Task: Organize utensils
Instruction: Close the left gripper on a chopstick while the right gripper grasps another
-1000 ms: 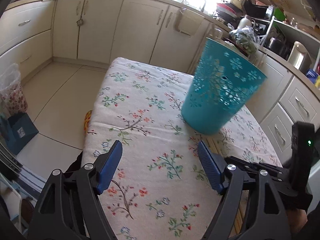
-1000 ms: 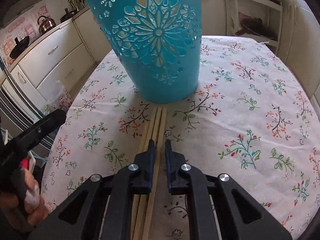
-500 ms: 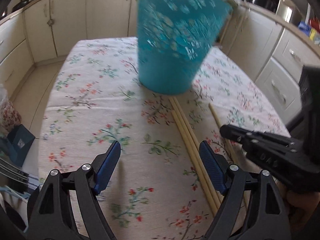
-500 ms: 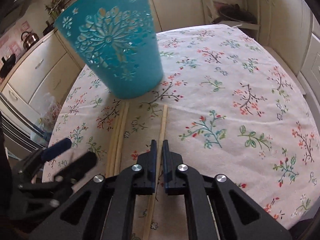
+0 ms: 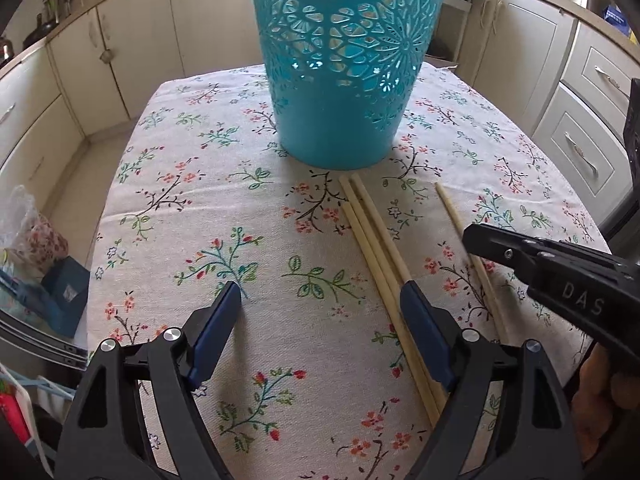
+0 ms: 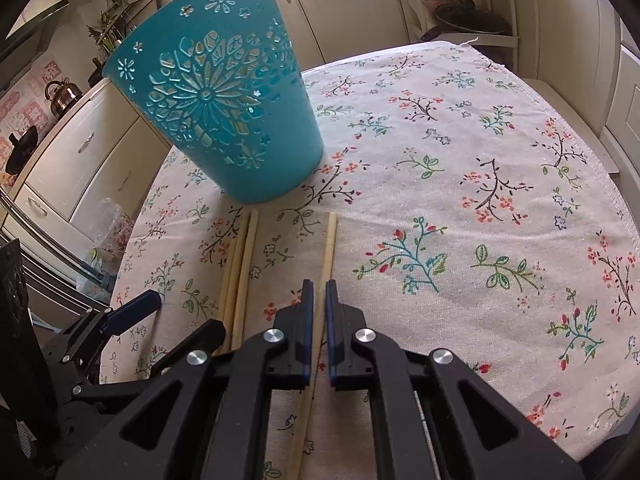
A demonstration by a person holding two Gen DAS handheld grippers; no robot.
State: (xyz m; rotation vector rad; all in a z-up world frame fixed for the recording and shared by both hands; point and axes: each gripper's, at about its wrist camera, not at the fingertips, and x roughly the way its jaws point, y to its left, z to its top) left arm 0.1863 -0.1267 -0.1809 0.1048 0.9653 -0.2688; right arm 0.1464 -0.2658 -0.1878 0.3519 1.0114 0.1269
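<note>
On a floral-clothed table [image 5: 168,200], the right hand-held gripper [image 6: 316,292] is clamped on a single wooden stick [image 6: 329,248]. The left hand-held gripper [image 5: 320,300] hangs wide open and empty beside three more sticks [image 5: 372,236] lying before a teal basket [image 5: 344,60].

One chopstick [image 6: 329,248] now apart from the bundle [image 6: 240,264], clamped in the right tool [image 6: 316,292].

I see the table [image 5: 132,216] under a flowered cloth [image 5: 224,208], far teal basket [image 5: 340,80] upright, three sticks [image 5: 372,240] near it, a fourth stick [image 5: 452,212] lying right of them.
</note>
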